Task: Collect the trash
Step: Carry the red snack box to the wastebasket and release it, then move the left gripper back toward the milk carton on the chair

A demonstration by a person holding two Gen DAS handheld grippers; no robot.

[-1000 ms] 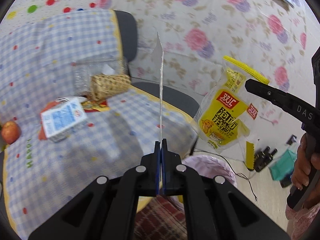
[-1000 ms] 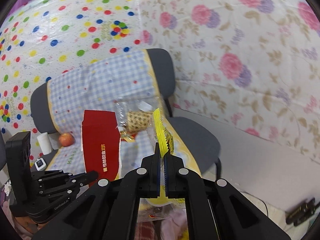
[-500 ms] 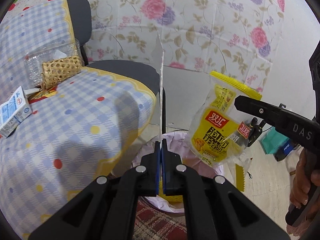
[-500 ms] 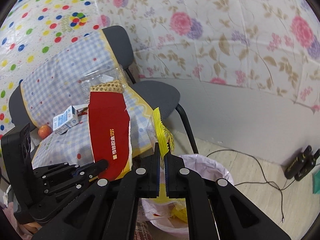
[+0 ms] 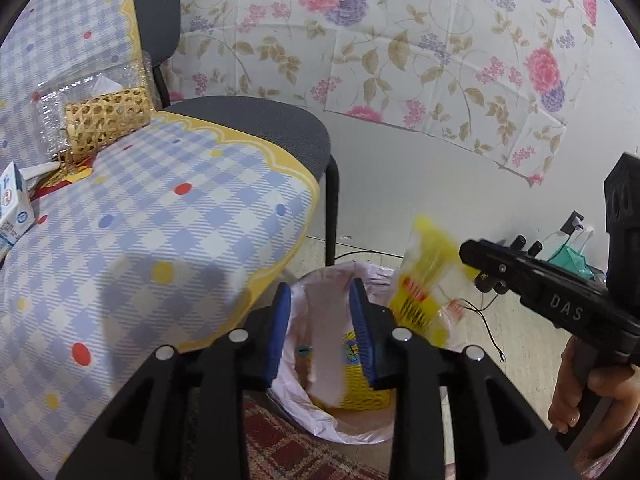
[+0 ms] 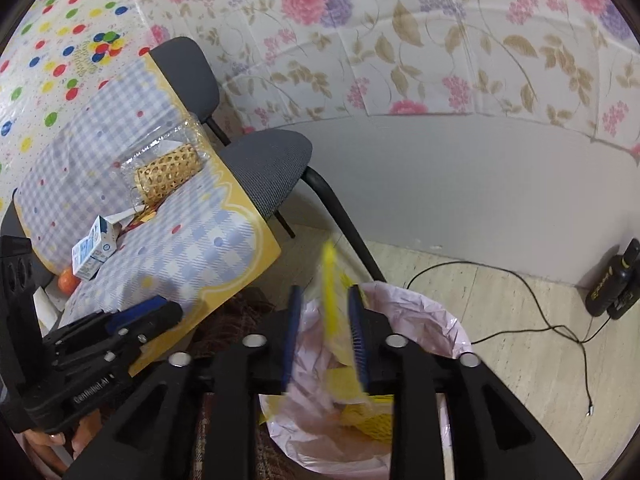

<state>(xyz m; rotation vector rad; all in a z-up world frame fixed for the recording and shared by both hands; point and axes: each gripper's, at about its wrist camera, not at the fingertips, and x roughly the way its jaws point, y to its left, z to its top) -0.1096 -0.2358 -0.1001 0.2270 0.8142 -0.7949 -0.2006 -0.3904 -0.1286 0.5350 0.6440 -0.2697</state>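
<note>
Floral wallpaper backs a checked cloth (image 5: 160,248) at left, where a milk carton (image 6: 94,248) and wicker roll (image 5: 108,120) still wait; centre, the left gripper (image 5: 320,332), jaws just opened, stands empty over the pink-lined bin (image 5: 320,364); right, the "DAS"-marked right gripper (image 6: 325,336), jaws just parted, frees a blurred yellow packet (image 5: 424,280)

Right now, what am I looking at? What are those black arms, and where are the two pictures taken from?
No robot: a person holds hand-worked tongs in each hand, each with a camera looking along its fingers. One picture looks along the left tongs, the other along the right tongs. Both hang over a pink-lined trash bin, jaws just opened. A yellow snack bag, blurred, is dropping free through the right pair. On the checked cloth beside it lie a milk carton and a wicker tube.
</note>
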